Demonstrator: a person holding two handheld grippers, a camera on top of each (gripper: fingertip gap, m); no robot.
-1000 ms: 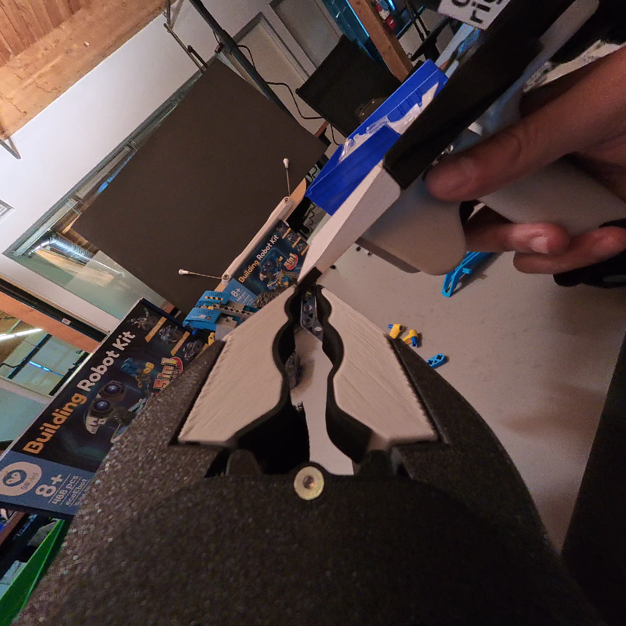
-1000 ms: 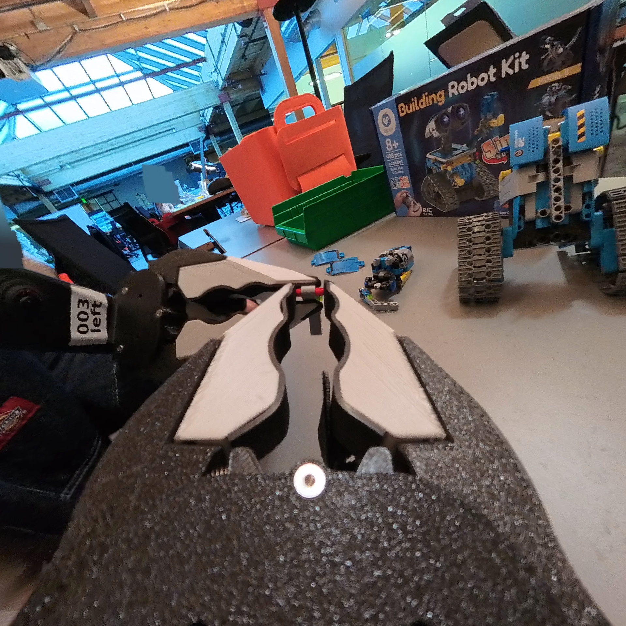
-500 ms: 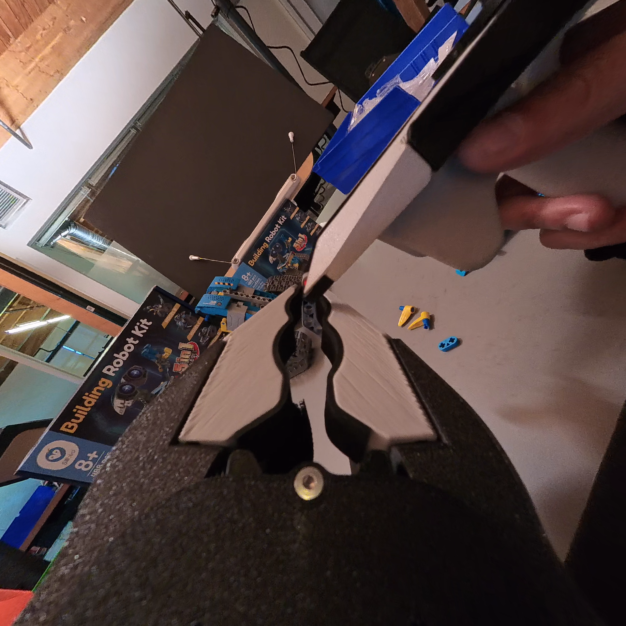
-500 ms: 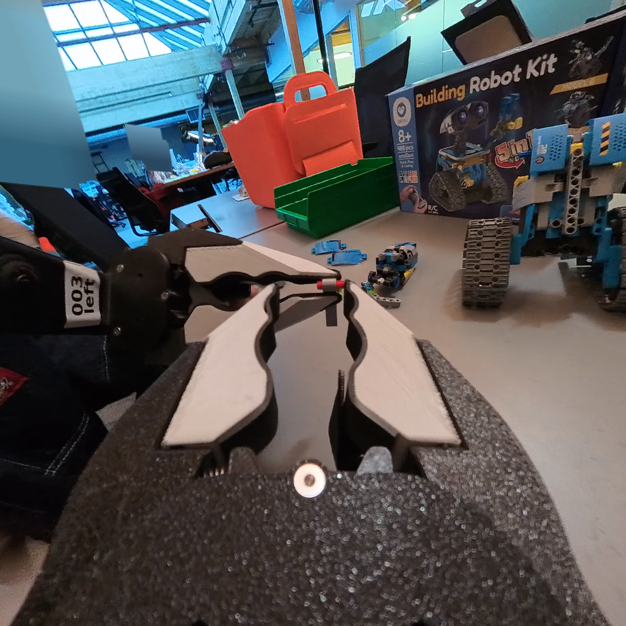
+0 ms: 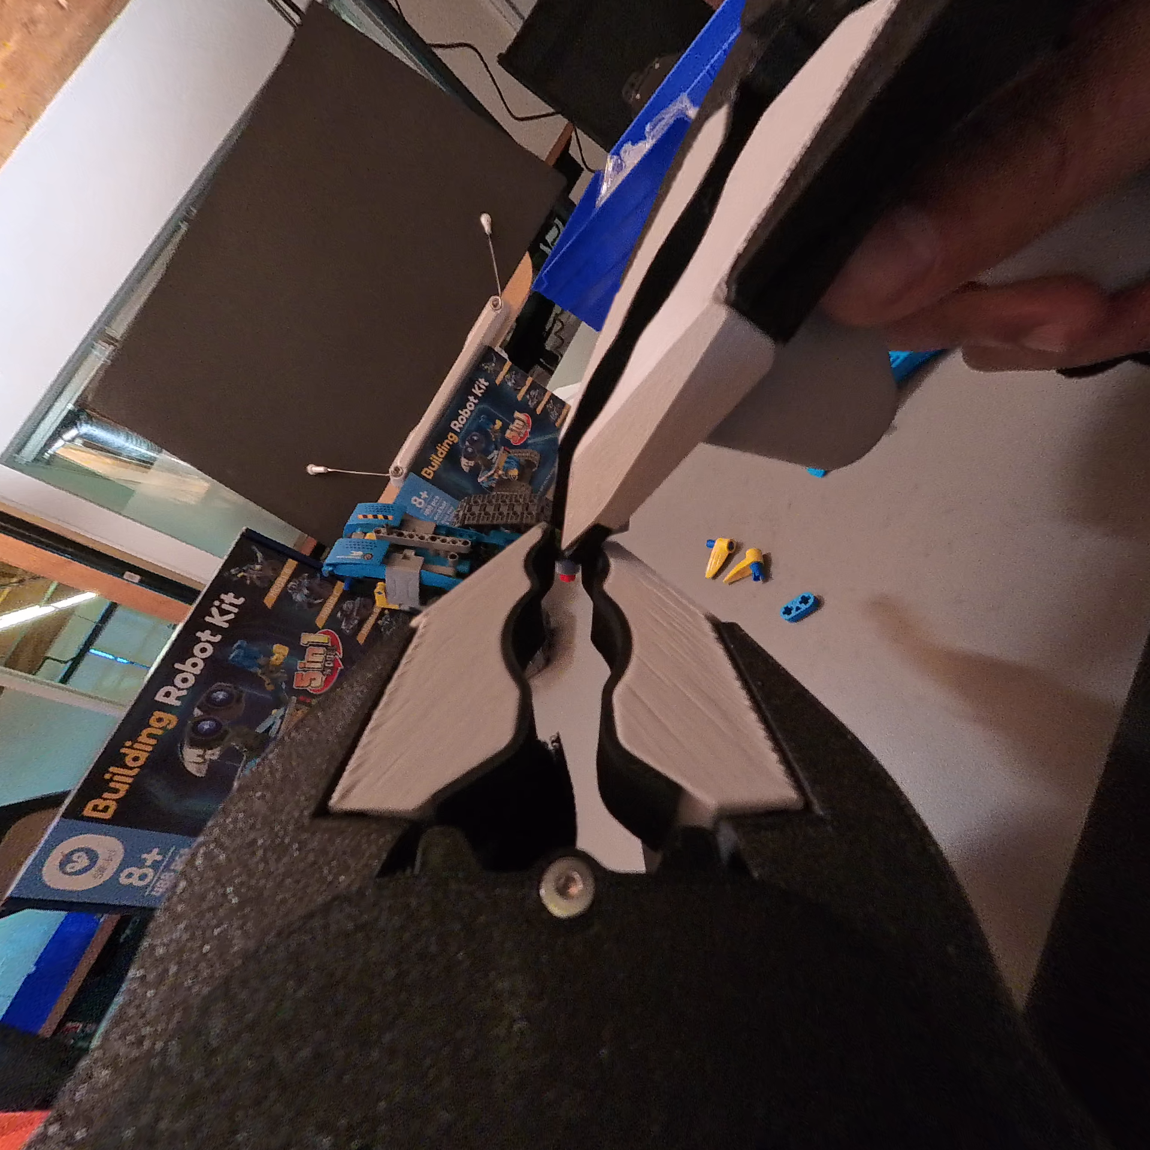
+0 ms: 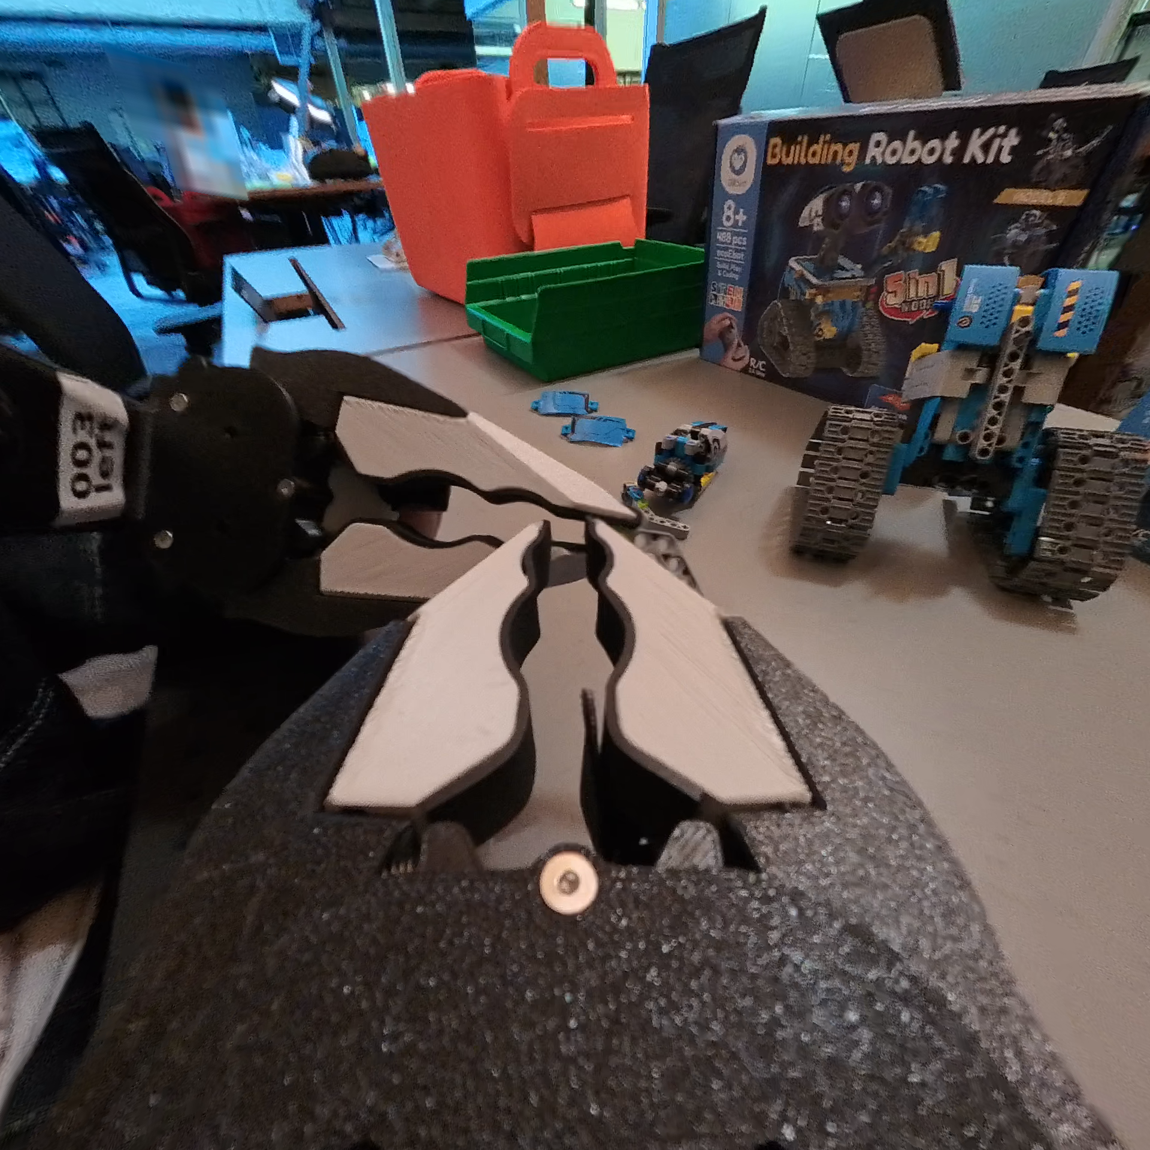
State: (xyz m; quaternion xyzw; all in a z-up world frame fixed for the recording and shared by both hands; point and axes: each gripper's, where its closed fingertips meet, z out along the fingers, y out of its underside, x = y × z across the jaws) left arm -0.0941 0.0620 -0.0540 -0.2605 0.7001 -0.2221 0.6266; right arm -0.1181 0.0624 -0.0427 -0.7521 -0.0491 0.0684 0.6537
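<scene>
- Left gripper (image 5: 569, 547) clenched on a small grey building-kit piece with a red tip (image 5: 565, 569), tips almost closed around it.
- Right gripper (image 6: 567, 529) narrowed to a slim gap at the tips, crossing the left gripper's tips from the side; whether clamped on anything, cannot tell.
- Grey perforated beam (image 6: 663, 529) poking out just past the meeting tips, seemingly gripped by the left gripper.
- Hand (image 5: 995, 292) wrapped around the right gripper's handle, upper right in the left wrist view.
- On the grey table (image 6: 902, 715), beyond the tips: small blue-and-black brick assembly (image 6: 684, 463), two flat blue pieces (image 6: 582, 417).
- Two yellow cone pieces (image 5: 734, 560) and a small blue link (image 5: 798, 605) lying apart on the table.
- Farther right: blue-and-grey tracked robot model (image 6: 995, 454).
- Behind: robot kit box (image 6: 902, 236), green bin (image 6: 591, 305), orange bag (image 6: 516, 168).
</scene>
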